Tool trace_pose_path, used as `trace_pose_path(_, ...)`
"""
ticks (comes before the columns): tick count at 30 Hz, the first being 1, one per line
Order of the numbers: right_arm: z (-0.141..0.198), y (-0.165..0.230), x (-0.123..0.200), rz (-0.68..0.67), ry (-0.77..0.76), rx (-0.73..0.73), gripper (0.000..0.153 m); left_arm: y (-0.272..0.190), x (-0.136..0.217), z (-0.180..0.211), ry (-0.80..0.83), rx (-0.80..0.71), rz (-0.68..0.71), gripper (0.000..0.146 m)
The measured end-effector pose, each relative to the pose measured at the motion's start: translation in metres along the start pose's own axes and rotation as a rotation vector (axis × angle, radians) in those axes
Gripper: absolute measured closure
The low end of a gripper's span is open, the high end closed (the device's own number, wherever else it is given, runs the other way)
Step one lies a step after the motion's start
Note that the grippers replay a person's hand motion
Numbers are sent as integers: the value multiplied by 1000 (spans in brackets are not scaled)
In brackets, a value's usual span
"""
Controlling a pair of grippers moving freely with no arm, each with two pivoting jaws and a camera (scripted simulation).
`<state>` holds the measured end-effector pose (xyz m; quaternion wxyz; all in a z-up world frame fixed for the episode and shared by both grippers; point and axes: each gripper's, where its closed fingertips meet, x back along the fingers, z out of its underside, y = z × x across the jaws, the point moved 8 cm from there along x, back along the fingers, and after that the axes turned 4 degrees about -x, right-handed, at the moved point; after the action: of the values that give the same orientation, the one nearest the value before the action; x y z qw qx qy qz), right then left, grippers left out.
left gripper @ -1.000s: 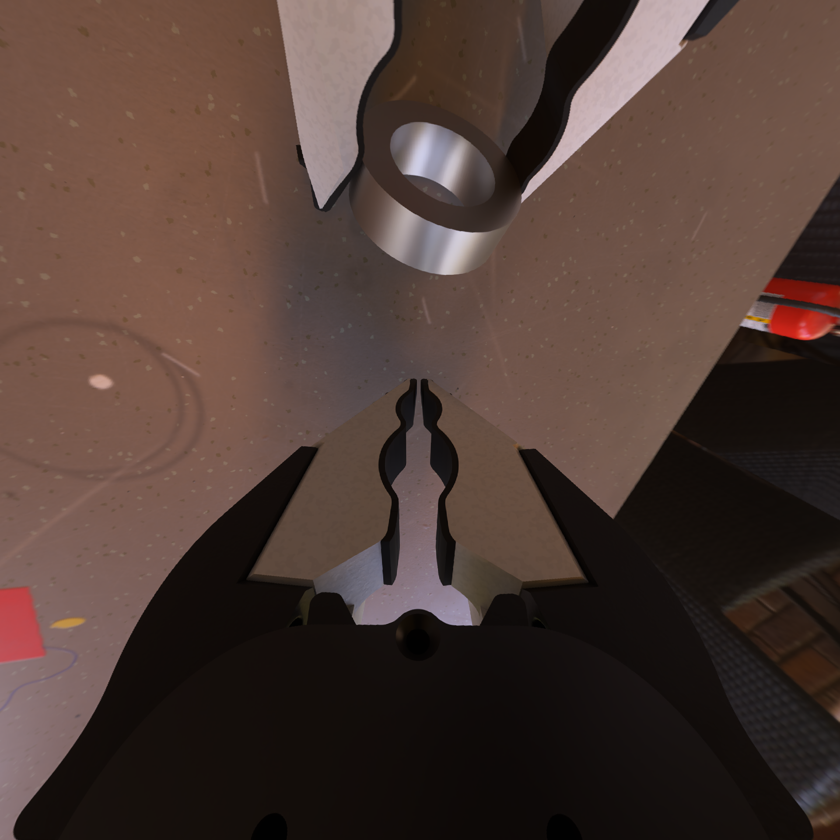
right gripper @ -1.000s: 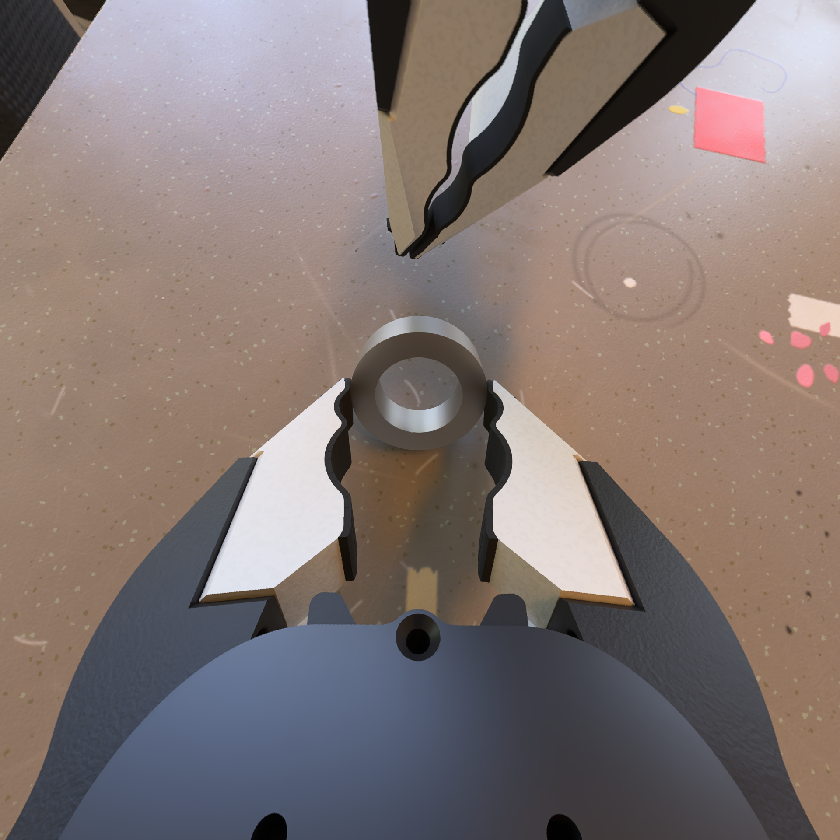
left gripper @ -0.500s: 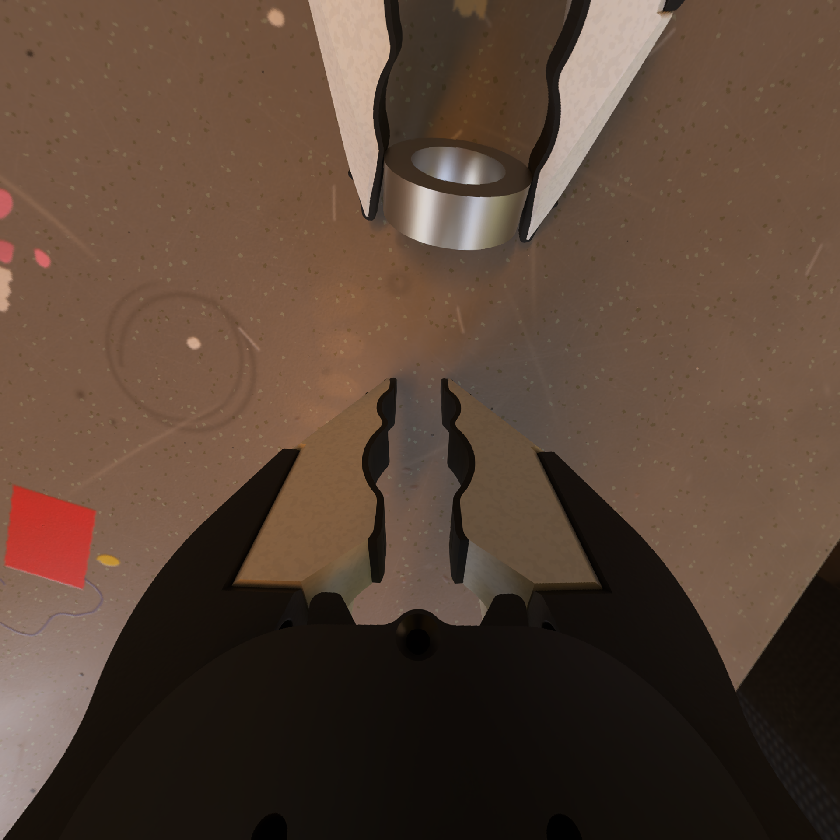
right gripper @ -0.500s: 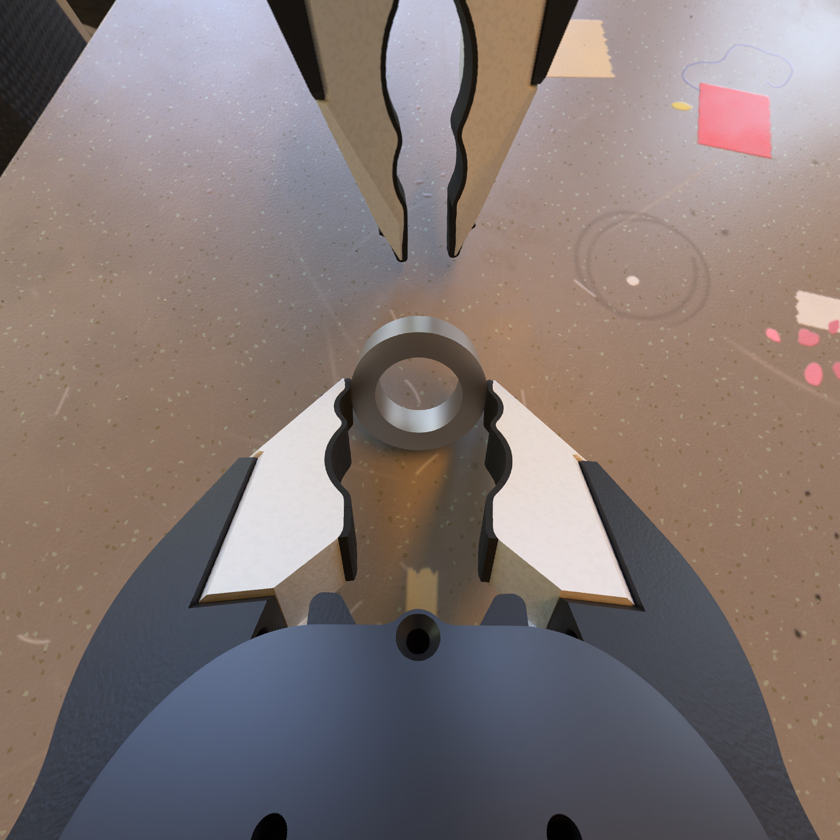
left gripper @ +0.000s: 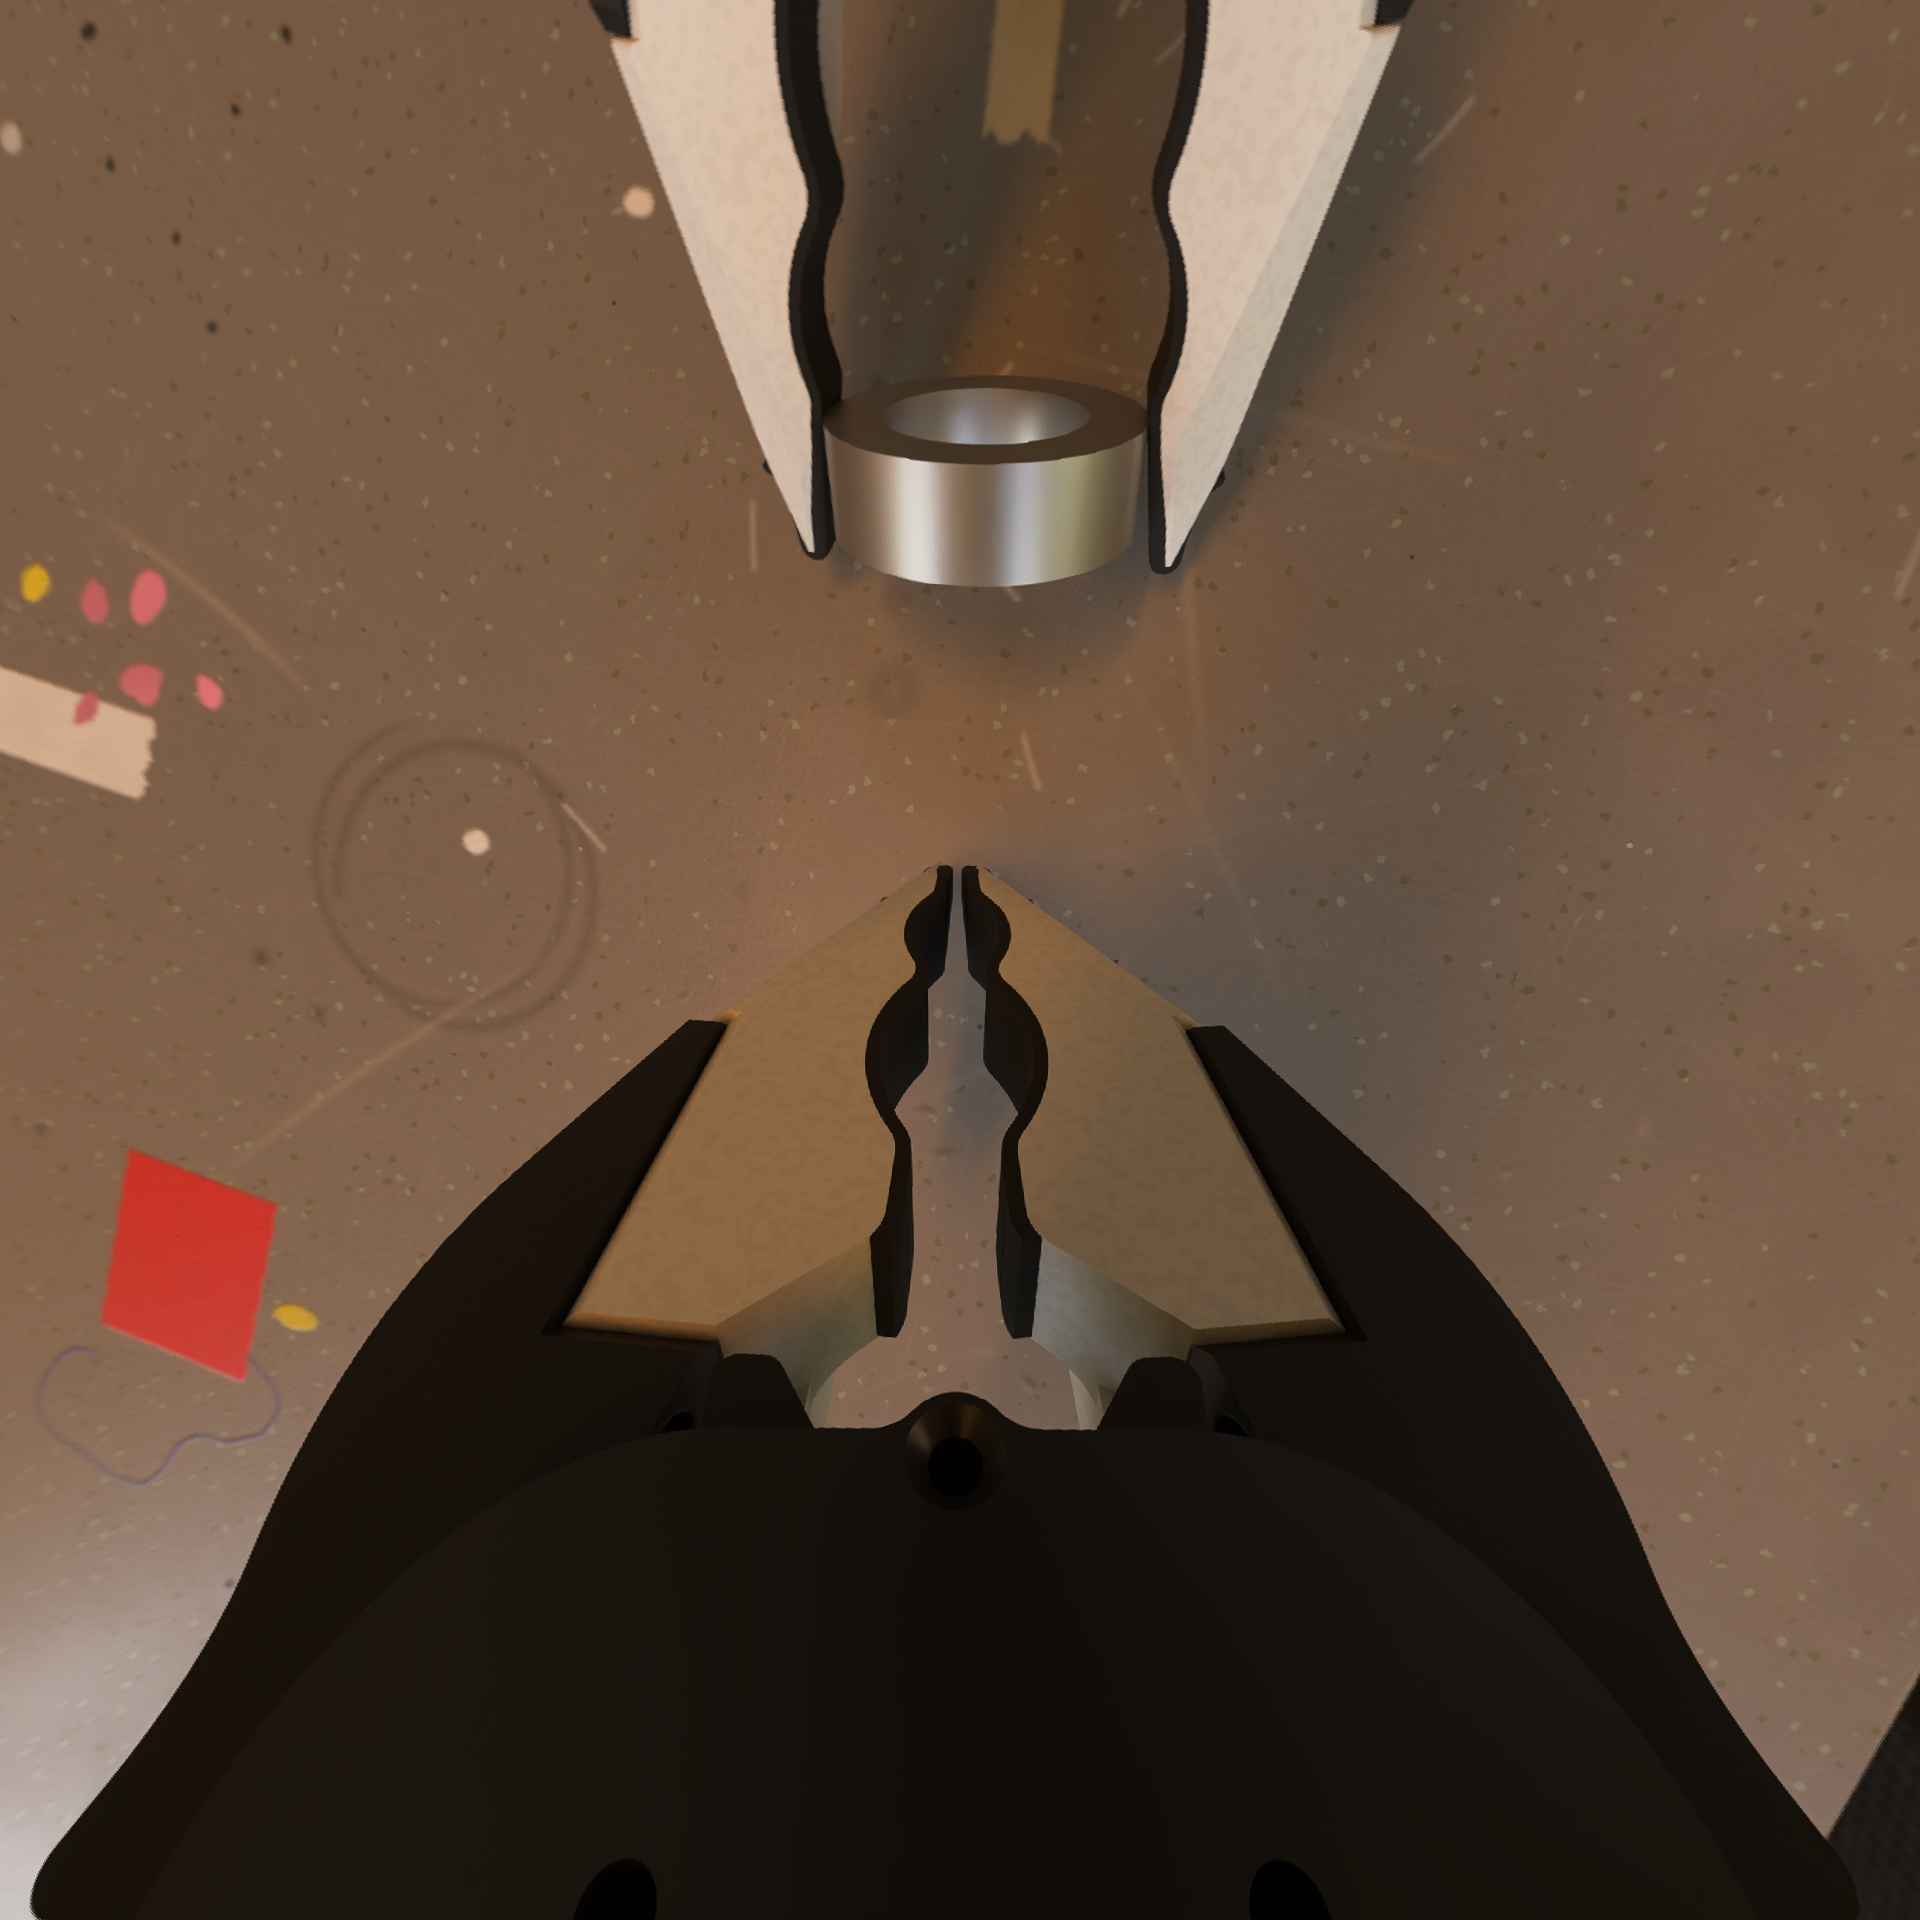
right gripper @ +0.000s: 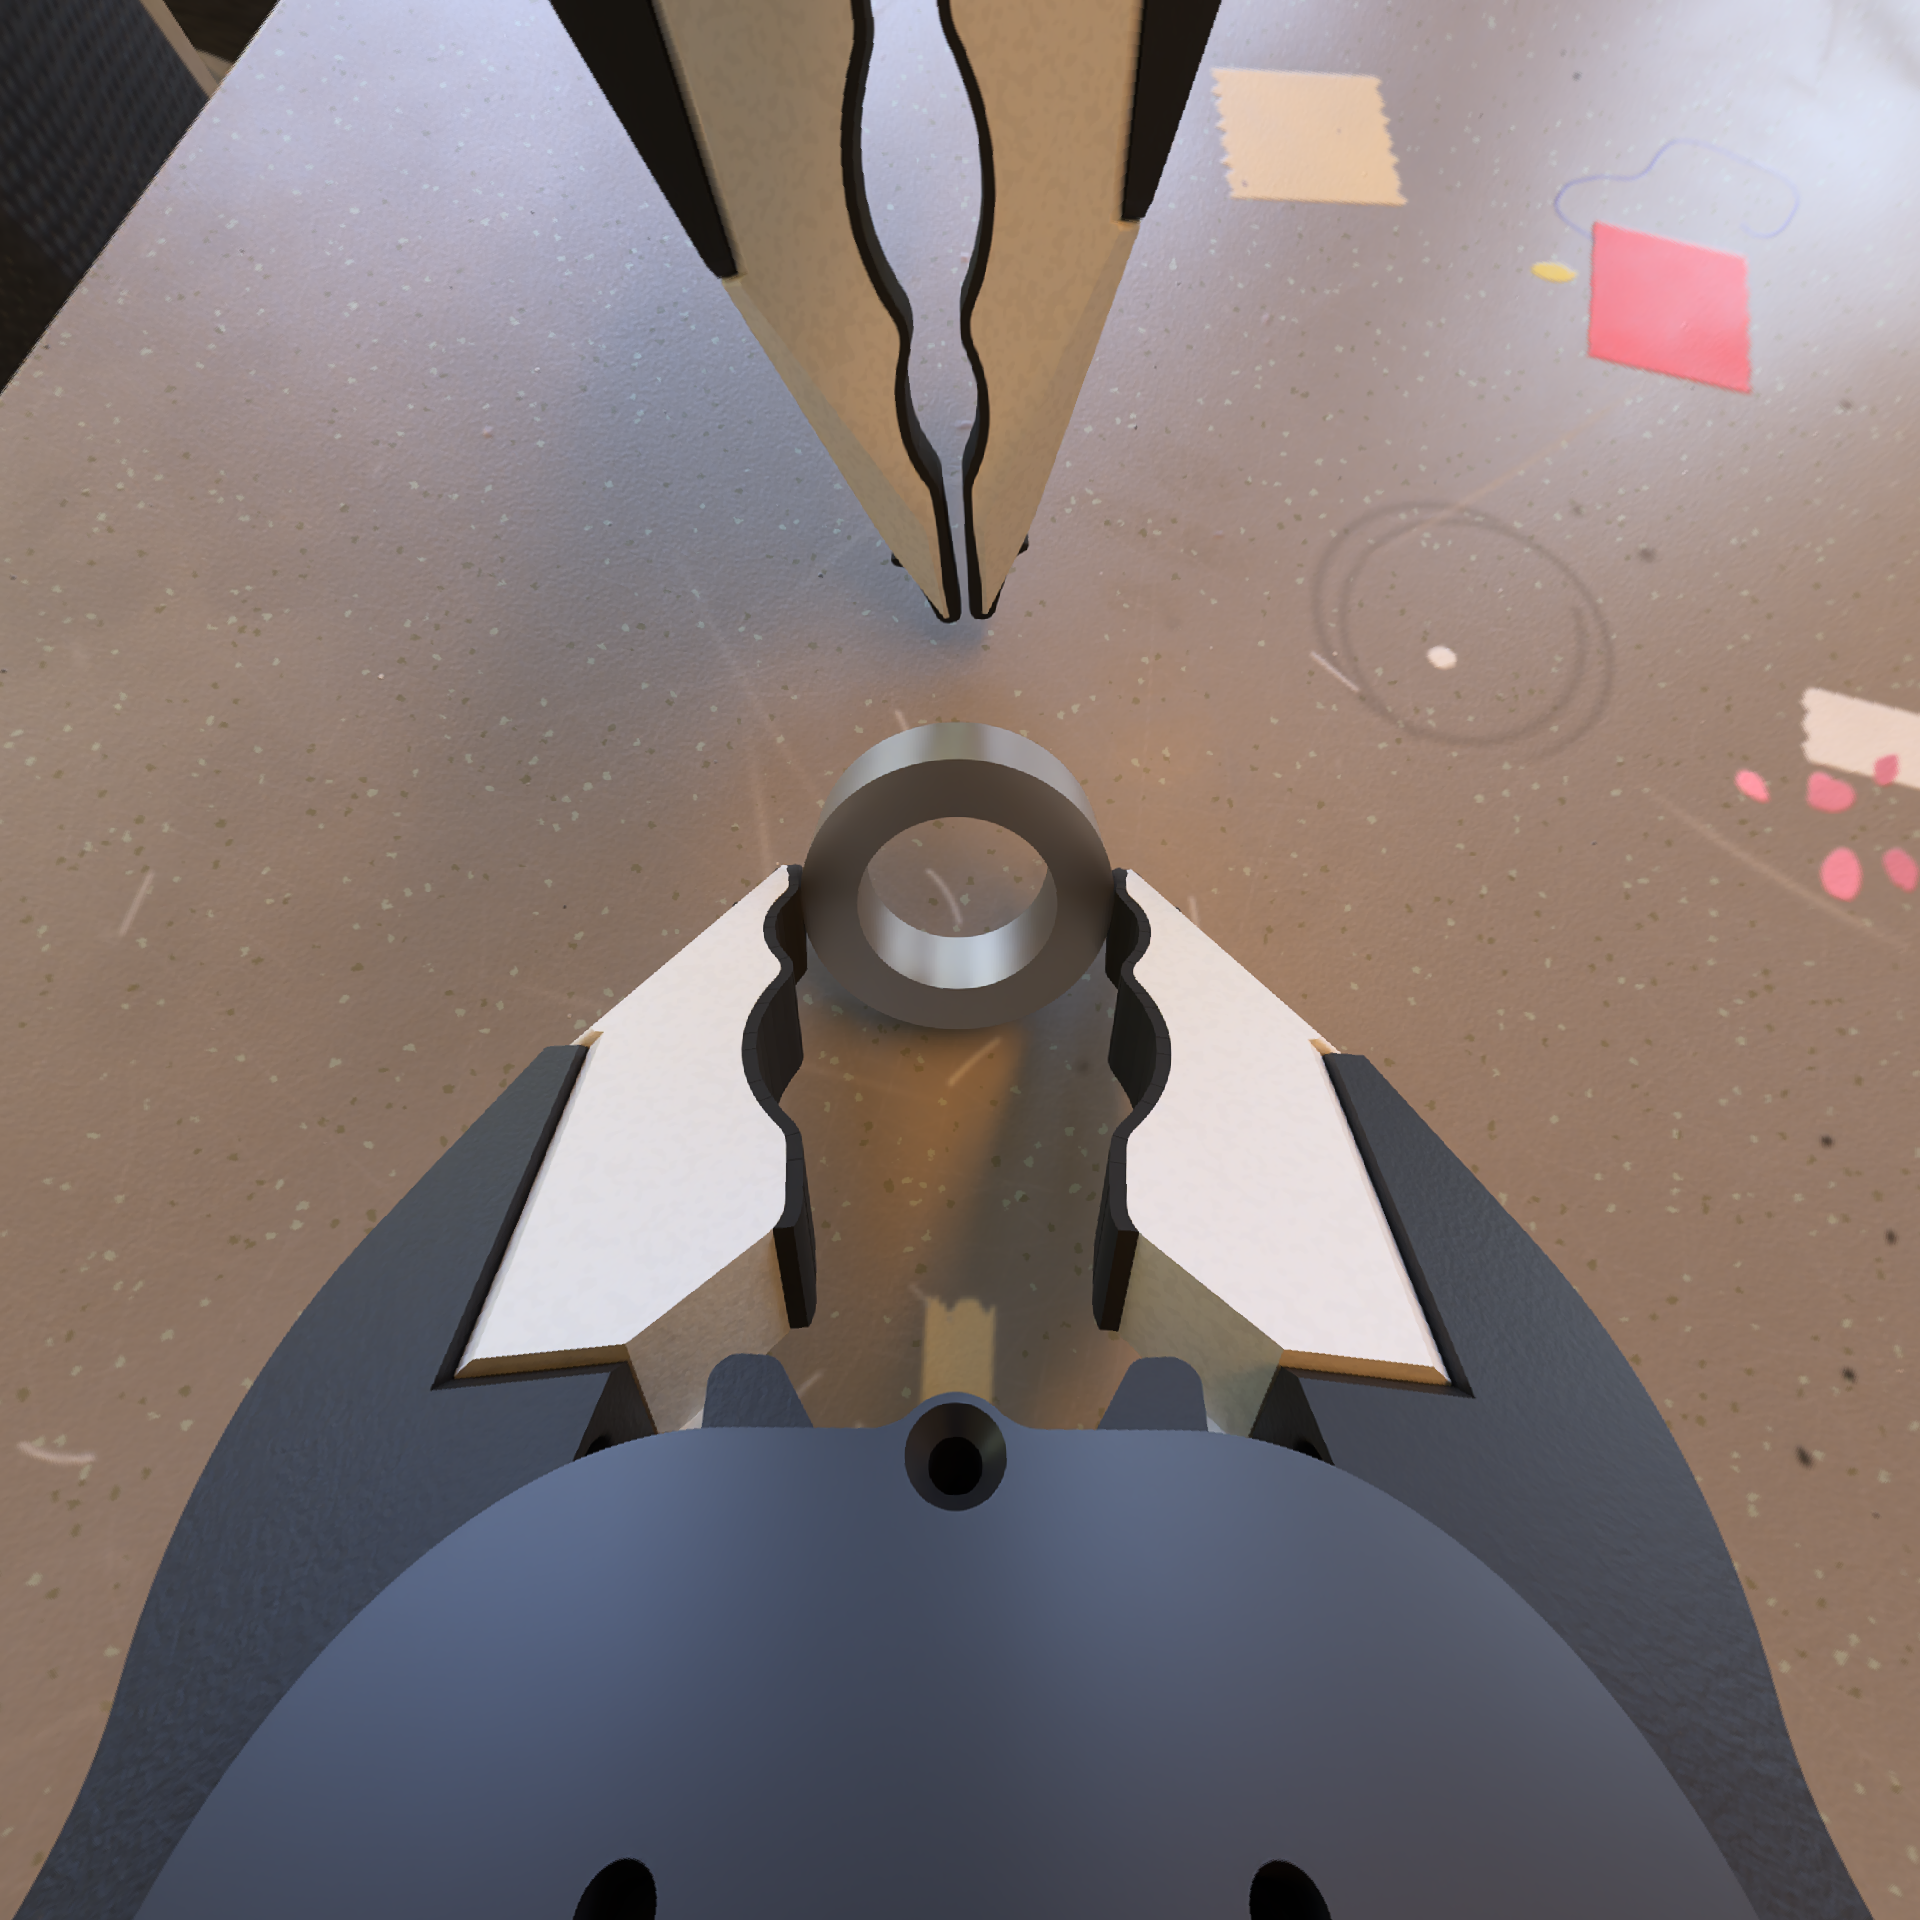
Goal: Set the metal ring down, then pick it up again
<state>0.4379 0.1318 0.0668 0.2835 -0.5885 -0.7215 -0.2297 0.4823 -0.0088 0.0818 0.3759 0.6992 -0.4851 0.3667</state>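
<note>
Your right gripper (right gripper: 954,883) clamped the metal ring (right gripper: 953,875) between its fingertips, just above the speckled brown table (right gripper: 416,727). Beyond the ring, your left gripper (right gripper: 961,613) faced it, its fingers nearly together and empty. Farther right lay a red square patch (right gripper: 1670,307).

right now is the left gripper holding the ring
No, the left gripper is shut on nothing, while the ring sits between the right gripper's fingertips.
</note>
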Motion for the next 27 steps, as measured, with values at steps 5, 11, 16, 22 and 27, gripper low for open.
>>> trace_pose_path(5, -4, 2, 5, -21, -72, 38, 94, -11, 9, -10, -73, -61, -129, 145)
trace_pose_path(11, -9, 1, 14, -183, -193, -66, 94, -41, 15, -20, -129, -210, -328, 145)
trace_pose_path(16, -9, 0, 12, -218, -216, -69, 94, -55, 9, -22, -116, -258, -429, 145)
trace_pose_path(22, -6, 0, 6, -192, -179, -44, 94, -61, 6, -25, -138, -244, -457, 145)
trace_pose_path(27, -6, -1, 2, -169, -163, -33, 94, -66, -1, -26, -94, -278, -514, 145)
